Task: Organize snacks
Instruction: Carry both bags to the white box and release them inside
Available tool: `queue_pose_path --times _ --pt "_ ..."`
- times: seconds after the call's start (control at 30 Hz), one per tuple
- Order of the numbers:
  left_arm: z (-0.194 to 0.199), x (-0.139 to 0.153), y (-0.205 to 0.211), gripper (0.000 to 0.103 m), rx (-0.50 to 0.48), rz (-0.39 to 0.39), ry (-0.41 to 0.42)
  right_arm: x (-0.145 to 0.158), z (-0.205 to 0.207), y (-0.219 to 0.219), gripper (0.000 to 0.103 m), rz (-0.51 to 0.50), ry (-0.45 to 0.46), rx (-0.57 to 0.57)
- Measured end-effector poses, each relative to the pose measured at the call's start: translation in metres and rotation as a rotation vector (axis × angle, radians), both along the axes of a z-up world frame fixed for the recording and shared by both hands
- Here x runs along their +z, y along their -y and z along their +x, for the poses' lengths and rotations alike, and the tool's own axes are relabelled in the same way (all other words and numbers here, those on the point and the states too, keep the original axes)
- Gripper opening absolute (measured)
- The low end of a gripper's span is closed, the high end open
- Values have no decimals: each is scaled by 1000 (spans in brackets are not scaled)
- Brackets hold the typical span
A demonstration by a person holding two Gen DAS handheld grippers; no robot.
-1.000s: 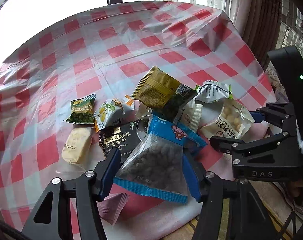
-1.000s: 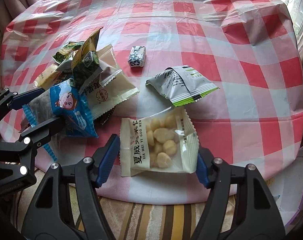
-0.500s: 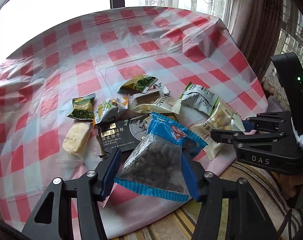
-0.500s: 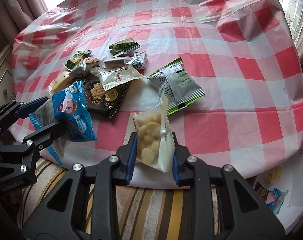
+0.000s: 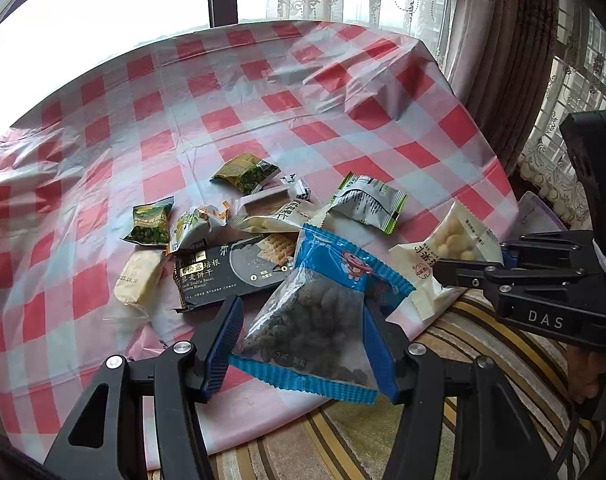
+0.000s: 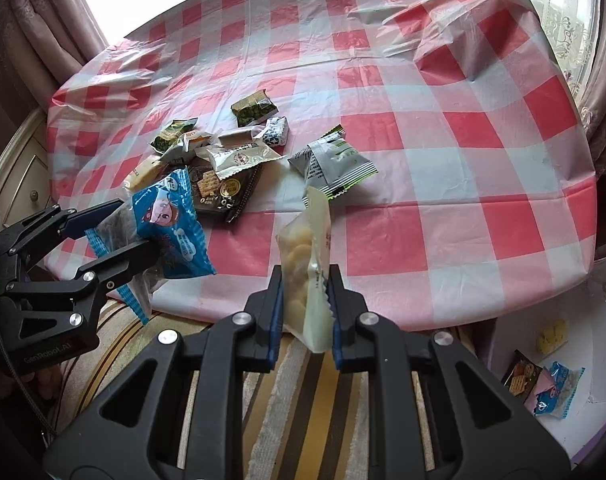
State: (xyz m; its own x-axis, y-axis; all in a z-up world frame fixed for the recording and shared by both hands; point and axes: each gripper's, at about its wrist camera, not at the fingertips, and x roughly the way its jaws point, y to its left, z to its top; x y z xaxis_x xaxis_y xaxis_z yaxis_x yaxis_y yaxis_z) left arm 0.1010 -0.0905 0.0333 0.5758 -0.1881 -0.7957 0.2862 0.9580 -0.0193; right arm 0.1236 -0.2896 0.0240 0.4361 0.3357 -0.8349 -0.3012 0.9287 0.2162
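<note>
My left gripper (image 5: 303,320) is shut on a blue bag of dark snacks (image 5: 323,316) and holds it above the table's near edge; it also shows in the right wrist view (image 6: 171,224). My right gripper (image 6: 305,292) is shut on a cream pack of pale nuts (image 6: 307,256), held upright off the table; the pack also shows in the left wrist view (image 5: 443,256). Several snack packs lie in a loose pile on the red-checked tablecloth (image 5: 263,120): a black biscuit pack (image 5: 231,272), a grey-green pack (image 5: 367,204), a yellow bar (image 5: 139,276).
A striped carpet (image 6: 295,380) lies below the grippers. A white box (image 6: 543,380) on the floor at the right holds a few snack packs (image 6: 551,390). Curtains (image 5: 503,60) hang behind the table. A cabinet (image 6: 19,176) stands at the left.
Both grippers have pulled back and up from the table with their packs. The right gripper closed on the nut pack and lifted it upright. A yellow-green pack dropped back onto the pile.
</note>
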Motion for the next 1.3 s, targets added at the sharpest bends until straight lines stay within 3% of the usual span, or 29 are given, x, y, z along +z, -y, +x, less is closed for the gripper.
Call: queue_pose_path --times 0.33,0.7,1.0,1.3 --pt "5 5 37 59 -65 -21 -4 9 -8 48 23 29 14 -85" --pt "11 11 105 59 -186 -9 -13 5 -19 124 23 25 14 -236" --pt "17 6 182 59 -314 -33 -69 -13 -33 201 23 0 -22 -407" --pt "21 -9 240 59 -369 -60 -165 -21 -38 248 23 -2 -32 -515"
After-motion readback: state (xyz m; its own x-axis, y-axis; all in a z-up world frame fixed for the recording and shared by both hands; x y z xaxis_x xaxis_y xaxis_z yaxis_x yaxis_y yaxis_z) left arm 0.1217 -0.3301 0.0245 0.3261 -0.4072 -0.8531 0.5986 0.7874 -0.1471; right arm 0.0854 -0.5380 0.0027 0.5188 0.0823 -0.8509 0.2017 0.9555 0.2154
